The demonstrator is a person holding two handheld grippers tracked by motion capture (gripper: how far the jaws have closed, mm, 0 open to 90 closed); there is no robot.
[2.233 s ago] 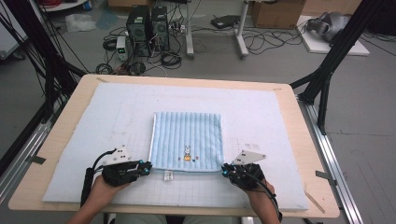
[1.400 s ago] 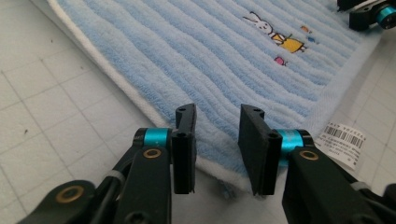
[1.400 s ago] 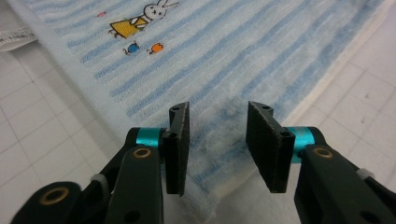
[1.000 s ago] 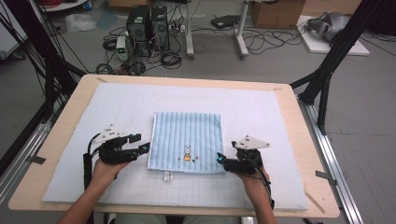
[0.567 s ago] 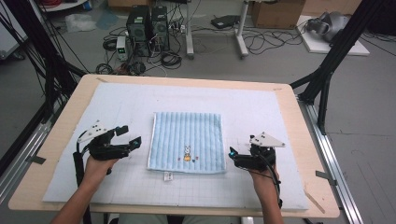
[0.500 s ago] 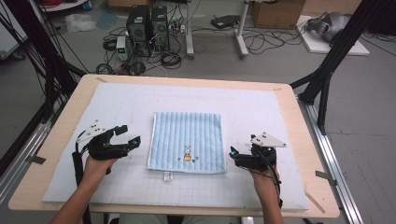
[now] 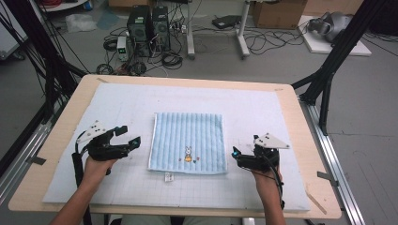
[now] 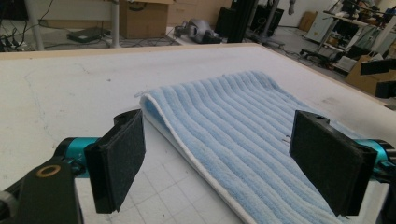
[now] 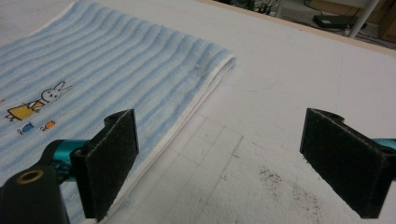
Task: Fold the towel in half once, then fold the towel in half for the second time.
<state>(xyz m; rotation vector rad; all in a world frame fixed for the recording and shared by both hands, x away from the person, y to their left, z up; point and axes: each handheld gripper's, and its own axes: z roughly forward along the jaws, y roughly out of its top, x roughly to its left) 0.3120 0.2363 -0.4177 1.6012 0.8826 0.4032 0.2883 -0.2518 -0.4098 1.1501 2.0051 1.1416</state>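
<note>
From the high view, the blue towel [image 7: 188, 142] lies folded flat in the middle of the table [image 7: 300, 117], its near edge toward the person's side. Both grippers have drawn back from its near corners since a moment ago: the left gripper [image 7: 133, 138] now sits off the towel's left edge, the right gripper [image 7: 234, 153] just off its right edge, and neither touches the cloth. That reads as a fold just released.

In the left gripper view, the jaws stand wide apart with nothing between them, and the towel [image 8: 243, 130] stretches away ahead, its white-trimmed folded edge nearest.

In the right gripper view, the jaws are likewise spread and empty; the towel [image 9: 116, 70] with its rabbit picture [image 9: 39, 105] lies to the left, white mat [image 9: 289, 84] ahead.
</note>
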